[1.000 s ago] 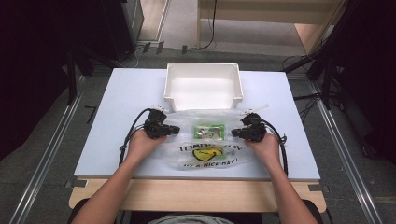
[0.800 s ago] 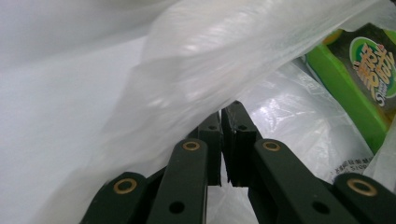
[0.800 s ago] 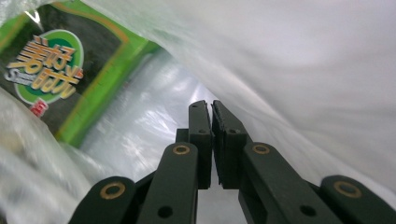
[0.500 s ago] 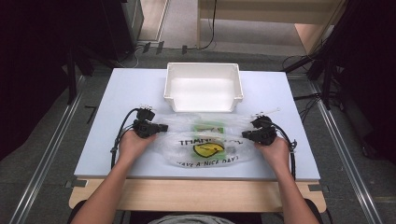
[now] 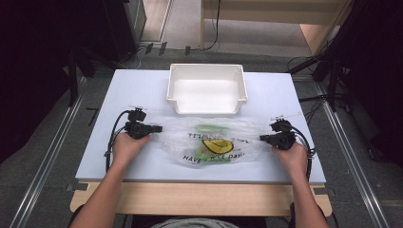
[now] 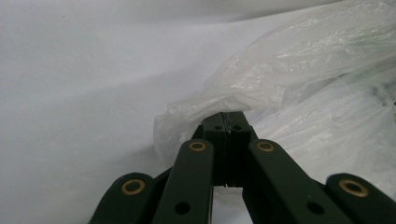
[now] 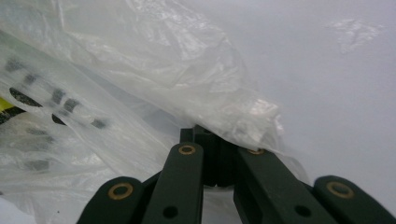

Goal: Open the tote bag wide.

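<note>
Left gripper (image 5: 159, 128) sat at centre-left of the high view, jaws clenched on the left edge of the clear plastic bag (image 5: 214, 140), tips pointing toward frame right. Left hand (image 5: 126, 147) wrapped the gripper body from below, forearm entering from the bottom left, black cable looping off to the left. In the left gripper view the left gripper (image 6: 228, 122) had both black jaws pressed flat together at lower centre, a crumpled fold of the plastic bag (image 6: 299, 60) pinched at the tips and spreading up to the upper right of that frame. Bag lay flat on the table (image 5: 138, 85) at mid-frame of the high view, stretched between the two grippers, with a yellow smiley print and dark lettering on its front and something green inside, not clear what. White bin (image 5: 206, 89) stood just above the bag in the upper centre, its front wall near or touching the bag's top edge, cannot tell which. Right gripper (image 5: 263, 138) sat at centre-right, jaws clamped on the bag's right edge, tips pointing toward frame left. Right hand (image 5: 291, 154) held it from below, forearm coming in from the bottom right. In the right gripper view the right gripper (image 7: 210, 133) had its jaws closed at lower centre with plastic bunched over the tips, the plastic bag (image 7: 116, 84) covering the left and centre, blurred dark print at far left, bare table (image 7: 336, 70) at right.
</note>
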The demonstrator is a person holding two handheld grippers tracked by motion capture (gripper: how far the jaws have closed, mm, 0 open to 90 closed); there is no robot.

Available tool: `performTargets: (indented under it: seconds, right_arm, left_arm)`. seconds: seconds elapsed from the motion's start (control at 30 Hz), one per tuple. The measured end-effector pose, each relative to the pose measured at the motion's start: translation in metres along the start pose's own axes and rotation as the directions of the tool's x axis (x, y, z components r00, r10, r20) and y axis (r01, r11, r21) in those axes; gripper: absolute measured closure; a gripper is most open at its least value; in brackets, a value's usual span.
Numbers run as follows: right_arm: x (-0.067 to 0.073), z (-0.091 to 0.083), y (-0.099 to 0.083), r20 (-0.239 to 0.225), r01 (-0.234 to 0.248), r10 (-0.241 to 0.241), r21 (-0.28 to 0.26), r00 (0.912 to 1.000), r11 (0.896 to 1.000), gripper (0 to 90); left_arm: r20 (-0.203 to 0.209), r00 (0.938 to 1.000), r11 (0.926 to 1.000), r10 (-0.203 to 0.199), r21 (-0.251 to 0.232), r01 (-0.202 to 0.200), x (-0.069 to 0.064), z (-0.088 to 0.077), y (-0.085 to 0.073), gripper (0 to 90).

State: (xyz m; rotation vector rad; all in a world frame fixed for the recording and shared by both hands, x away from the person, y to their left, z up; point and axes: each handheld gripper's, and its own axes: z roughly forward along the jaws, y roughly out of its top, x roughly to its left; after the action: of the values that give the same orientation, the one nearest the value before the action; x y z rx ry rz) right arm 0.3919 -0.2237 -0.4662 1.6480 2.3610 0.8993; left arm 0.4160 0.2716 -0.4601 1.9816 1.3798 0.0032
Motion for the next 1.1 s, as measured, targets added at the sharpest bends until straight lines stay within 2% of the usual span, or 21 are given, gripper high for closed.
performTargets:
  seconds: [0.13, 0.3, 0.43, 0.5, 0.53, 0.57, 0.6, 0.67, 0.77, 0.83, 1.0, 1.1]
  right_arm:
    - [-0.004, -0.004, -0.003, 0.018, 0.001, -0.001, -0.001, 0.9998, 1.000, 90.0]
    - [-0.013, -0.008, -0.008, -0.006, 0.004, -0.004, -0.004, 1.0000, 1.000, 90.0]
    - [-0.014, -0.009, -0.010, -0.003, 0.017, -0.017, -0.006, 0.9999, 1.000, 90.0]
    - [-0.012, -0.009, -0.009, 0.024, 0.014, -0.014, -0.005, 0.9996, 1.000, 90.0]
    - [-0.010, -0.009, -0.008, 0.035, 0.013, -0.013, -0.001, 0.9993, 1.000, 90.0]
    - [-0.009, -0.008, -0.006, 0.037, 0.010, -0.010, 0.004, 0.9993, 1.000, 90.0]
    - [-0.009, -0.008, -0.004, 0.021, -0.010, 0.010, 0.005, 0.9997, 1.000, 90.0]
    - [-0.007, -0.006, -0.002, -0.059, -0.019, 0.019, 0.002, 0.9981, 1.000, 90.0]
    - [0.002, -0.006, -0.001, -0.056, 0.022, -0.022, 0.000, 0.9982, 1.000, 90.0]
    - [0.006, -0.005, 0.000, -0.057, 0.053, -0.053, -0.001, 0.9970, 0.999, 90.0]
    - [0.014, 0.001, 0.001, -0.067, 0.085, -0.083, 0.024, 0.9943, 0.996, 90.0]
    - [0.019, -0.002, 0.001, -0.078, 0.104, -0.103, 0.009, 0.9916, 0.995, 90.0]
  left_arm:
    - [-0.009, 1.0000, 0.9999, 0.001, 0.011, -0.001, -0.001, 0.000, 0.001, 90.0]
    - [-0.034, 0.9988, 0.9987, 0.036, 0.036, -0.035, -0.004, 0.000, 0.004, 90.0]
    - [-0.020, 0.9994, 0.9986, 0.027, 0.045, -0.026, -0.002, 0.000, 0.006, 90.0]
    - [-0.020, 0.9996, 0.9985, 0.018, 0.053, -0.017, -0.002, 0.000, 0.007, 90.0]
    - [-0.015, 0.9999, 0.9986, -0.004, 0.053, 0.005, -0.001, 0.001, 0.008, 90.0]
    - [-0.005, 1.0000, 0.9983, -0.007, 0.058, 0.008, -0.001, 0.001, 0.009, 90.0]
    - [0.000, 1.0000, 0.9980, -0.009, 0.062, 0.009, 0.000, 0.001, 0.009, 90.0]
    - [0.040, 0.9990, 0.9981, -0.019, 0.059, 0.016, -0.001, 0.001, 0.010, 90.0]
    - [0.050, 0.9985, 0.9986, 0.021, 0.047, -0.023, -0.011, 0.000, 0.011, 90.0]
    - [0.059, 0.9972, 0.9972, 0.046, 0.056, -0.049, -0.017, 0.002, 0.012, 90.0]
    - [0.057, 0.9946, 0.9933, 0.086, 0.071, -0.090, -0.030, 0.007, 0.011, 90.0]
    - [0.051, 0.9919, 0.9906, 0.116, 0.067, -0.119, -0.036, 0.005, 0.012, 90.0]
